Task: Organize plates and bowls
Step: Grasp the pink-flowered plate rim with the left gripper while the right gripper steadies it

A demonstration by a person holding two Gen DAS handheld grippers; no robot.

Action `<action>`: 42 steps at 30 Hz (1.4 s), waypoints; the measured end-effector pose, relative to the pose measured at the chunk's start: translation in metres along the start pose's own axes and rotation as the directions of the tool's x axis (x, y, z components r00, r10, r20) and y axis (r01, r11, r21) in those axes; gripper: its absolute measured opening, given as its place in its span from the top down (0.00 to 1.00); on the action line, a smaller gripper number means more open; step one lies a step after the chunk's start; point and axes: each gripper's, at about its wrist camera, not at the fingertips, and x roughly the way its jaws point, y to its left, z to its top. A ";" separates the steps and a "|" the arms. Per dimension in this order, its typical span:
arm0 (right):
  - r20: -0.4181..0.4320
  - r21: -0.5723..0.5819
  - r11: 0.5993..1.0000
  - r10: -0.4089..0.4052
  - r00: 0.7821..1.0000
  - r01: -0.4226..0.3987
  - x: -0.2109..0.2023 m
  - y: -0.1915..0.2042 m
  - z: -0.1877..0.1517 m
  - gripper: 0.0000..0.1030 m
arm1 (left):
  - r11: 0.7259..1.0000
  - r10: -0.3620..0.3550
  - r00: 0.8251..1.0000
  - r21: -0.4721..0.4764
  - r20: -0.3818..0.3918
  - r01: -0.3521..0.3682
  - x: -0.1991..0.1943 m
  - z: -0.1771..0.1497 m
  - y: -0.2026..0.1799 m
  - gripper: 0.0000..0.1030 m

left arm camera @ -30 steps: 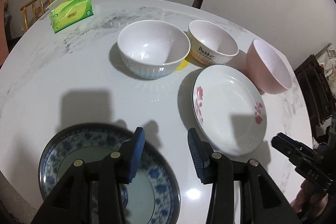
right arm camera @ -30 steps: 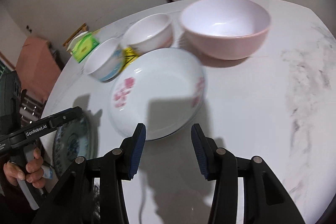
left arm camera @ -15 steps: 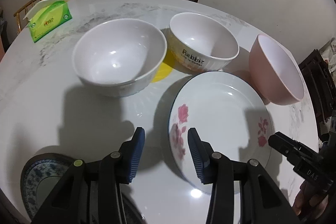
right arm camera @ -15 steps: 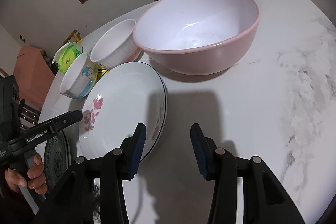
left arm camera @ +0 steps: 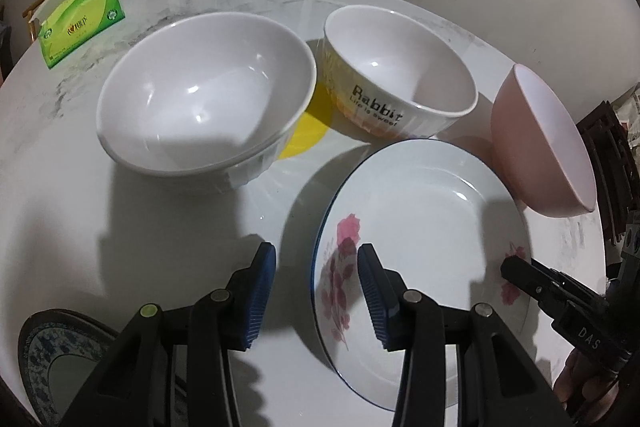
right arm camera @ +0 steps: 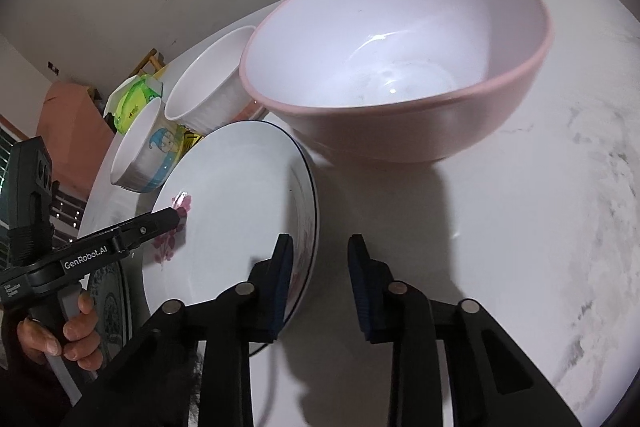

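Basically, both grippers straddle opposite edges of the floral plate [left arm camera: 424, 227], which lies flat on the marble table [left arm camera: 80, 187] in front of the bowls. Plate looks like glazed ceramic or melamine: stiff, smooth, likely slippery, chips if dropped, probably light. Only sensible hold is the thin raised rim, one finger over it and one outside or under.

Left gripper [left arm camera: 316, 293]: fingers spread wide, rim at the pink-flower side sits between them, inner pad over the plate, outer pad over bare table. Nothing pinched; cannot tell if a pad touches the rim.

Right gripper [right arm camera: 320, 287]: also spread wide, left pad over the plate's inside near the rim, right pad over bare table. Rim between the pads, not clamped.

Pink bowl [right arm camera: 400, 67] is just behind the plate, rim very near or touching, cannot tell which. White bowl [left arm camera: 204, 99] and Rabbit bowl [left arm camera: 400, 79] stand behind, close together. Blue patterned plate [left arm camera: 52, 363] lies at the near-left table edge, apart from the floral one. Tissue box [left arm camera: 80, 23] is far left.
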 end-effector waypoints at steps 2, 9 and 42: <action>-0.002 -0.004 1.000 0.011 1.000 -0.011 0.003 0.001 0.002 0.80 | 1.000 0.002 1.000 -0.005 -0.007 -0.002 0.004 0.002 0.002 0.58; -0.006 -0.005 1.000 0.022 1.000 -0.022 0.008 0.005 0.004 0.86 | 0.999 -0.018 1.000 0.035 0.001 0.018 0.008 0.006 -0.004 0.75; -0.042 0.071 0.997 -0.009 0.999 0.012 -0.032 0.019 -0.080 0.88 | 0.996 -0.012 1.000 0.087 -0.017 0.013 -0.026 -0.076 -0.004 0.75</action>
